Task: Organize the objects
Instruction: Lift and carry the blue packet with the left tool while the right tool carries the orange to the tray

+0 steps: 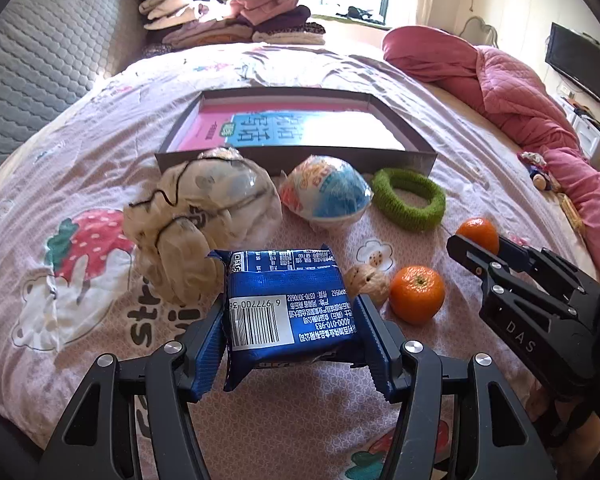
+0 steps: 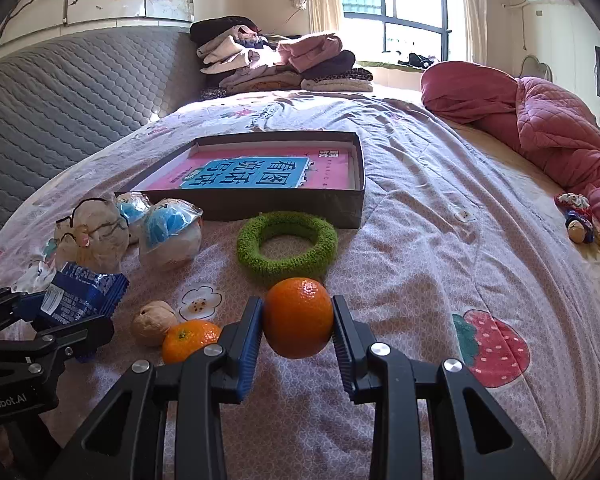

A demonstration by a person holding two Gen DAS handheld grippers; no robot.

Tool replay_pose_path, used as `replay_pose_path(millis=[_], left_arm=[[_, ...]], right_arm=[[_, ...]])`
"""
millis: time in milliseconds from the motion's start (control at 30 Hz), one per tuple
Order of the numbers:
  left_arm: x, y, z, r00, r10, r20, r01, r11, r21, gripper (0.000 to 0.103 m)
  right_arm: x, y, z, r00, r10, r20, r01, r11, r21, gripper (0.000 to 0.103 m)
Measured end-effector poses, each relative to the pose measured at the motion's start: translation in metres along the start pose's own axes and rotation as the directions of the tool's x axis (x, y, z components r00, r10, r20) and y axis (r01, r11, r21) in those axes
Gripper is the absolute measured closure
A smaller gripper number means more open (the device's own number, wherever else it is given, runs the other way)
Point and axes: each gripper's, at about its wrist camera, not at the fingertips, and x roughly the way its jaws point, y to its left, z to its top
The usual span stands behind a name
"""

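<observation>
Blues, oranges and pinks are showing across a printed pink bedspread.

A glossy blue foil snack packet [image 1: 284,304] with a white barcode panel is sitting at lower centre between black grippers with blue ribbed pads [image 1: 374,344]. Two round orange tangerines [image 2: 299,317] are glowing beside a fuzzy green knitted ring [image 2: 287,245]. The shallow dark grey cardboard box [image 2: 260,204] is showing a pink and blue book. The pale pink bedspread [image 2: 420,240] is carrying red white-dotted strawberry prints; a grey quilted headboard [image 2: 60,92] is filling the upper left.

Blue snack packet [image 1: 288,308] and orange [image 2: 299,317], both gripper-held.
</observation>
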Motion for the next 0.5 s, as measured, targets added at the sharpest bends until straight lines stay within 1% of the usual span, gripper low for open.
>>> replay_pose_path(millis=[367, 500], left_arm=[[-0.016, -0.001, 0.006, 0.999, 0.013, 0.05, -0.014, 1.0, 0.014, 0.04], [-0.019, -0.001, 0.01, 0.998, 0.005, 0.068, -0.006, 1.0, 0.017, 0.04]], right_arm=[[-0.011, 0.003, 0.005, 0.999, 0.009, 0.035, -0.009, 1.0, -0.006, 0.069], [-0.016, 0.005, 0.01, 0.999, 0.017, 0.049, -0.016, 1.0, -0.007, 0.069]])
